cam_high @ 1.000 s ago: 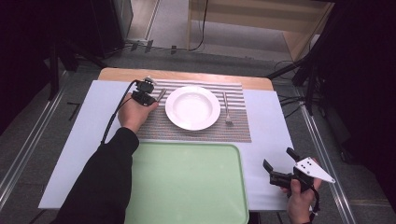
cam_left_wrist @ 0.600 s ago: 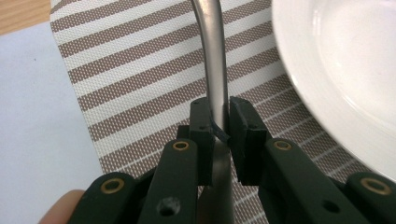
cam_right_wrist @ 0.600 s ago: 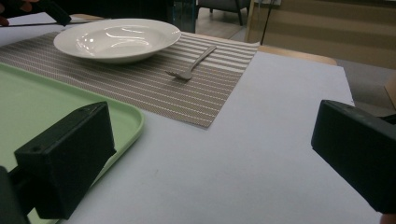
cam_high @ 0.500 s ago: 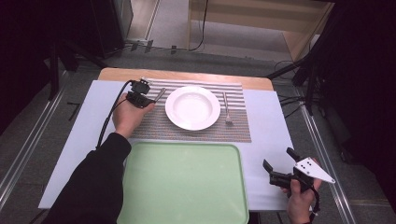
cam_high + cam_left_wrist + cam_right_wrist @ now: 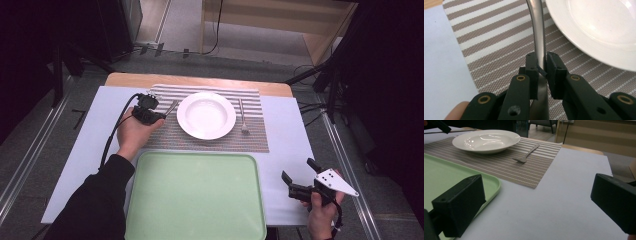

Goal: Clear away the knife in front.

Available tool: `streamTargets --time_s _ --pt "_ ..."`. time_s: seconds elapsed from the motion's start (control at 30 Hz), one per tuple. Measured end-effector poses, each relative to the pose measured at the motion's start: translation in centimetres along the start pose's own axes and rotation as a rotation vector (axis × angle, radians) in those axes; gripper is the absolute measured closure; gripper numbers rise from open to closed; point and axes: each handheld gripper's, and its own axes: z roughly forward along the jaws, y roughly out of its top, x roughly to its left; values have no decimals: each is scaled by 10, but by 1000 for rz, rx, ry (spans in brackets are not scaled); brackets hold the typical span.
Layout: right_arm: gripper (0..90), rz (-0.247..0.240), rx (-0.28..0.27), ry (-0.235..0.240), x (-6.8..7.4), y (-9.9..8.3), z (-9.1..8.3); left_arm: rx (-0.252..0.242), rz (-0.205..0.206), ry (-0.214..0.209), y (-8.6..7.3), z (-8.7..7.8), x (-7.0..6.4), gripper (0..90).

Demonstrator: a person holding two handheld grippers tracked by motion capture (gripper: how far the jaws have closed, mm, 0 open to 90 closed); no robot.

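**Left gripper's got the utensil handle, right one just sitting wide at the near corner**

So the left gripper (image 5: 161,113) is at the left edge of the striped placemat (image 5: 250,137), and its jaws are clamped on the handle of a metal utensil (image 5: 538,32). From the left gripper view you can see the flat silver handle pinched right between the two black pads (image 5: 531,67), running away from the gripper and passing just beside the rim of the white plate (image 5: 599,27). Can't tell from here whether it's a knife or a spoon, the far end is cut off. In the high view the utensil (image 5: 171,107) lies at an angle just left of the plate (image 5: 206,115), near the mat's left side.

The plate sits in the middle of the mat, and a fork (image 5: 242,116) lies on the mat to its right, apart from the plate.

The right gripper (image 5: 299,176) is way off at the near right corner of the white table top (image 5: 290,125), just right of the green tray (image 5: 195,200). Its jaws are spread wide with nothing between them, just bare table in the right gripper view, with the tray corner (image 5: 454,173) at the left and the fork (image 5: 525,153) and plate (image 5: 486,141) farther off.
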Motion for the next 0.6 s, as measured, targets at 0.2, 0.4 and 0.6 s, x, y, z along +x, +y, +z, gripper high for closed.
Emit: streamTargets --time_s 0.2,0.4,0.6 --pt "0 -8 -2 -2 0 0 0 -27 17 -19 -13 -11 -10 789" --pt "0 -10 -8 -2 1 0 0 -36 23 -37 -23 -17 -17 789" --pt "0 -6 -6 -6 0 0 -1 -51 45 -38 -33 -25 -25 789"
